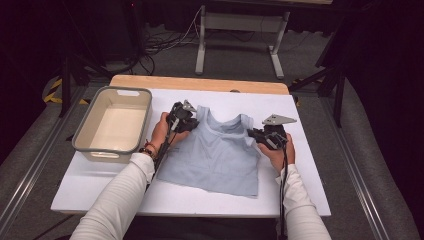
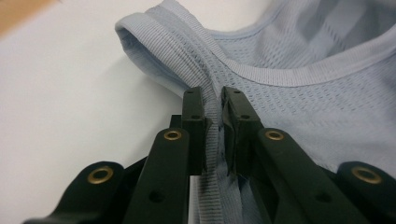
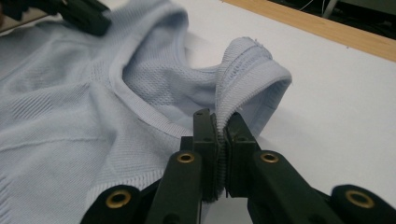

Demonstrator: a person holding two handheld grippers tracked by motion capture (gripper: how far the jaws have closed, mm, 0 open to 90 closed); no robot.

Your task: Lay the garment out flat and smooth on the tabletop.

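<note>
A light blue sleeveless shirt (image 1: 215,155) lies flat on the white table top (image 1: 305,175), neck toward the far edge. My left gripper (image 1: 192,120) sits at the shirt's left shoulder strap. In the left gripper view its jaws (image 2: 213,107) are pressed together on the ribbed strap (image 2: 177,51), which runs up between the pads. My right gripper (image 1: 252,133) is at the right shoulder strap. Seen from the right gripper view, it (image 3: 220,123) is shut on that strap (image 3: 252,70), whose loop stands up above the pads. The shirt's body (image 3: 70,107) spreads out to the left there.
A grey-rimmed beige tub (image 1: 82,145) stands at the table's left, close to my left hand. The wooden table edge (image 1: 200,82) runs along the far side. White surface lies bare to the right of the shirt and in front of it.
</note>
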